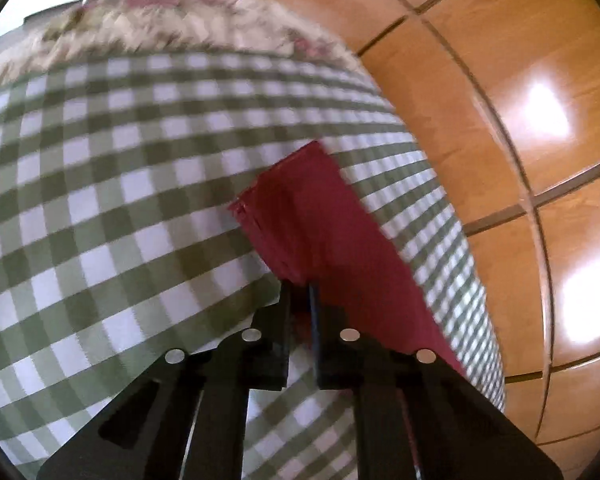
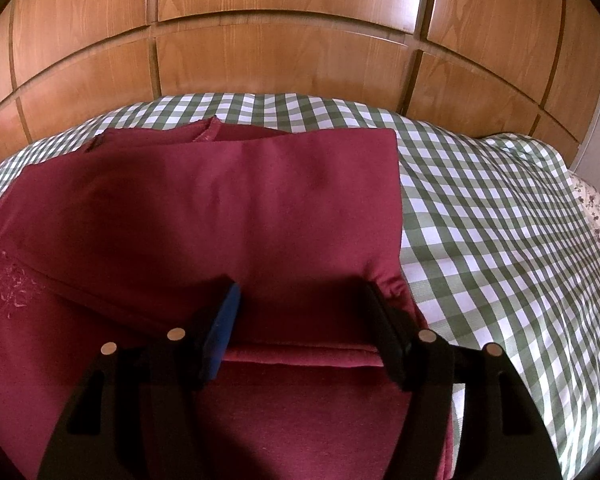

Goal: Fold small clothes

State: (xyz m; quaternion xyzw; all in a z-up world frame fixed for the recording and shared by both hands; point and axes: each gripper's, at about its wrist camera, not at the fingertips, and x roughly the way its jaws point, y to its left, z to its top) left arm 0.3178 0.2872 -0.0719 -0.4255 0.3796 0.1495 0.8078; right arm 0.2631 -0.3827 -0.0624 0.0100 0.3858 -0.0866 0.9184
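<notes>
My left gripper [image 1: 299, 292] is pinched almost fully together on the near corner of the dark red garment [image 1: 316, 220], a thin bit of the cloth caught between the pads; from there the fabric runs away toward one o'clock as a narrow folded strip, lying on the green-and-white checked cover [image 1: 120, 184] close to its edge at three o'clock; beyond that edge are glossy wooden panels [image 1: 500, 80], and at eleven o'clock a floral fabric [image 1: 160, 28], blurred. My right gripper [image 2: 300, 312] stands about half open, its jaws straddling the garment [image 2: 228, 208] near a folded hem, the blue pad [image 2: 224, 324] at nine o'clock and the black finger [image 2: 384, 332] at three; the cloth lies between them, but I cannot tell whether either pad actually presses it. In this view the garment fills the middle and nine o'clock side, partly folded, with faint pale embroidery [image 2: 14, 284] at eight o'clock, too indistinct to read; I can make out no brand or label anywhere; the checked cover [image 2: 480, 220] shows at three o'clock, the wooden panels [image 2: 280, 40] at twelve.
</notes>
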